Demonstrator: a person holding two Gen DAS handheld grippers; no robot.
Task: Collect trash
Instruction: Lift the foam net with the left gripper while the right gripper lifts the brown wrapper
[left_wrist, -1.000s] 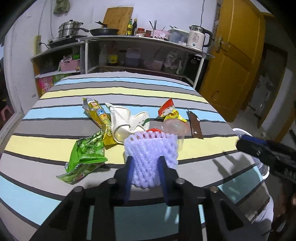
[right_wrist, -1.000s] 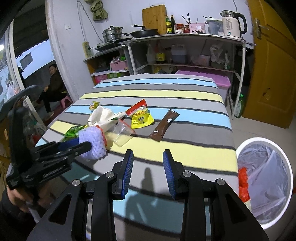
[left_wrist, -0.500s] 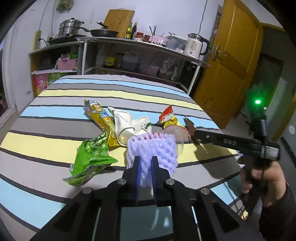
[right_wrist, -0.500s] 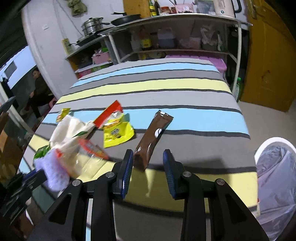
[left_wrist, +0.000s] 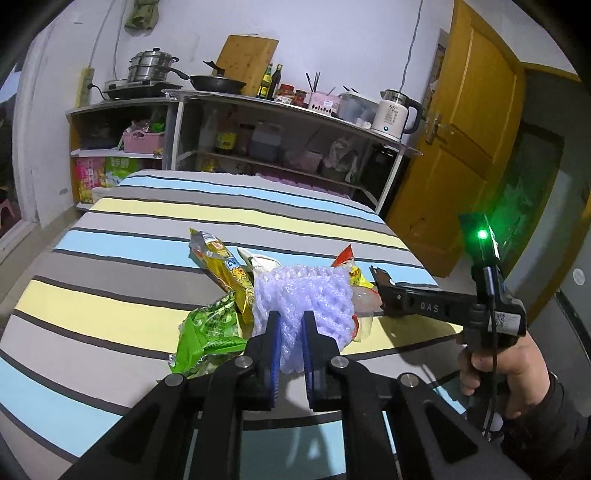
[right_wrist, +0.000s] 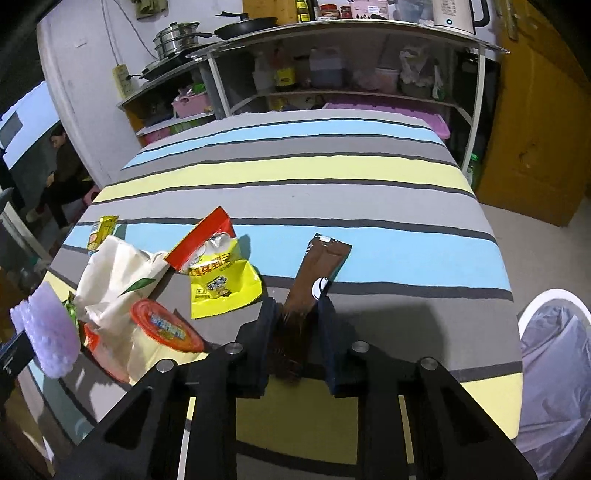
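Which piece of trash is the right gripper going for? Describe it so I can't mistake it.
On the striped tablecloth, look to the edge nearest the white trash bin. The brown wrapper lies there, its near end between the open jaws of the right gripper. It is long, narrow and dark brown with a white round mark, unlike the yellow snack bag beside it.

White walls (left_wrist: 332, 44). Yellow wooden door (left_wrist: 461, 147) at right. Metal shelf unit (right_wrist: 332, 55) against far wall, holding pots, pan, bottles, white kettle (left_wrist: 393, 115); wooden cutting board (left_wrist: 245, 61) leaning behind. Table under striped cloth (right_wrist: 295, 170): grey, blue, yellow bands. Pale floor (right_wrist: 535, 236). Seated person (right_wrist: 62, 166) beyond opening at left.
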